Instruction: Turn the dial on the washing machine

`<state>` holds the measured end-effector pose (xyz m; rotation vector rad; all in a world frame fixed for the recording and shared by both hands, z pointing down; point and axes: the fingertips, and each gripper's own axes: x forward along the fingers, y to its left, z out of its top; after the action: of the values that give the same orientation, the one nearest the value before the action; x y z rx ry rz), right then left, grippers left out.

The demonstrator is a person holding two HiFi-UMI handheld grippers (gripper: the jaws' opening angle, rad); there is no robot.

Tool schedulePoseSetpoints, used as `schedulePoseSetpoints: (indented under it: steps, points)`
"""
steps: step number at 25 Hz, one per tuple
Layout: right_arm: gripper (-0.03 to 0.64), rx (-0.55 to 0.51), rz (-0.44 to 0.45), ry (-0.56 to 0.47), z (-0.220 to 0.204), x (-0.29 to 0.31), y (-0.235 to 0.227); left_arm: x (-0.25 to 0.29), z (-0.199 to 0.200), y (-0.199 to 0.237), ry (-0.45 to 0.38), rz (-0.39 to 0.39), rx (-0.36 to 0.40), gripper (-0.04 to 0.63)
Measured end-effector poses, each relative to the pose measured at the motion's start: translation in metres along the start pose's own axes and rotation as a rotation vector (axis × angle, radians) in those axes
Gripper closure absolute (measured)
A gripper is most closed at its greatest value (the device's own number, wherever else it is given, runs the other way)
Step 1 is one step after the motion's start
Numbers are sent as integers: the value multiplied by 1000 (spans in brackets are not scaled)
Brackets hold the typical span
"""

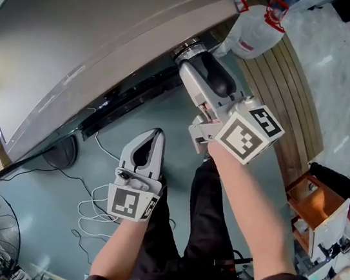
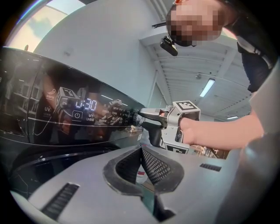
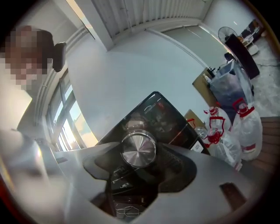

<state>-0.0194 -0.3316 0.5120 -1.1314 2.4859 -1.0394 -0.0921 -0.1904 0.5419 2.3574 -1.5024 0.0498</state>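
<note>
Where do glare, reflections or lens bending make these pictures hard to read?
Left gripper view: the glossy control panel carries reflections around its lit display, and dark fisheye corners frame the picture. Right gripper view: the metal dial gleams, and the window is washed out. Head view: the washing machine edges bow.

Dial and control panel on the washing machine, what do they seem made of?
Dial: silver, likely brushed metal or metallised plastic, given its radial sheen. Control panel: glossy black glass or plastic; it mirrors the room and lit digits glow through.
</note>
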Motion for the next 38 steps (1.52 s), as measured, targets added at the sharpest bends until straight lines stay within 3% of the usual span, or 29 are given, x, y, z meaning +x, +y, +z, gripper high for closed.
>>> schedulePoseSetpoints:
  steps: [6,13,20,38]
  points:
    - [351,116,12,-9,1,1,-2,1,0,-1,-3,1,-1,580]
    - [351,233,94,-40,10,5,6,-1,3,-1,-6,8,2,580]
    - [351,408,86,-41,4,2,-6,-3,2,3,-5,16,-1,580]
    - [351,744,61,-42,-11,1,-18,6,5,8,-15,22,0,580]
